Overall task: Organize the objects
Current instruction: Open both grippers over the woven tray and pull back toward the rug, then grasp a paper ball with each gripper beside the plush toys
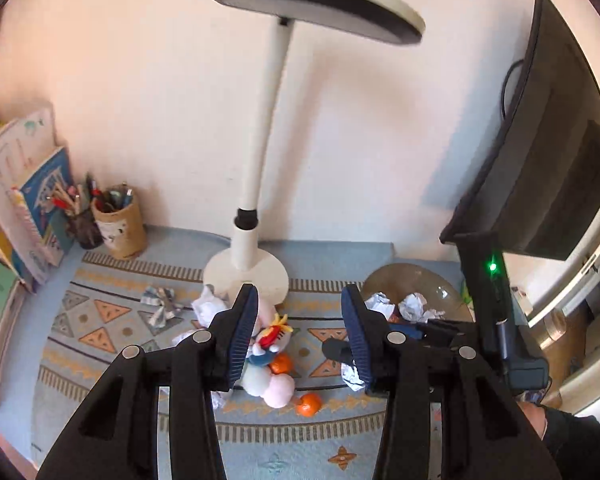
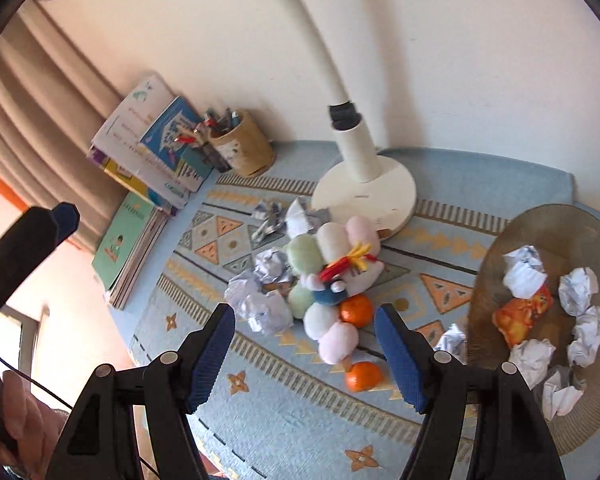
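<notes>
My left gripper (image 1: 300,312) hangs open above the patterned mat (image 1: 112,312) with nothing between its fingers. Below it lies a pastel plush toy (image 1: 268,372) with two oranges (image 1: 309,404) beside it and crumpled paper balls (image 1: 210,306) around. My right gripper (image 2: 305,314) is open and empty too, over the same plush toy (image 2: 332,264) and the oranges (image 2: 356,310). More paper balls (image 2: 260,308) lie to the toy's left. At the right a brown glass bowl (image 2: 496,248) holds several paper balls and an orange snack packet (image 2: 524,316).
A white desk lamp's base (image 2: 364,196) stands behind the toy. Pen cups (image 2: 244,148) and a stack of books (image 2: 148,144) fill the back left corner. A dark monitor (image 1: 552,140) is at the right. A striped wrapper (image 2: 268,216) lies near the lamp.
</notes>
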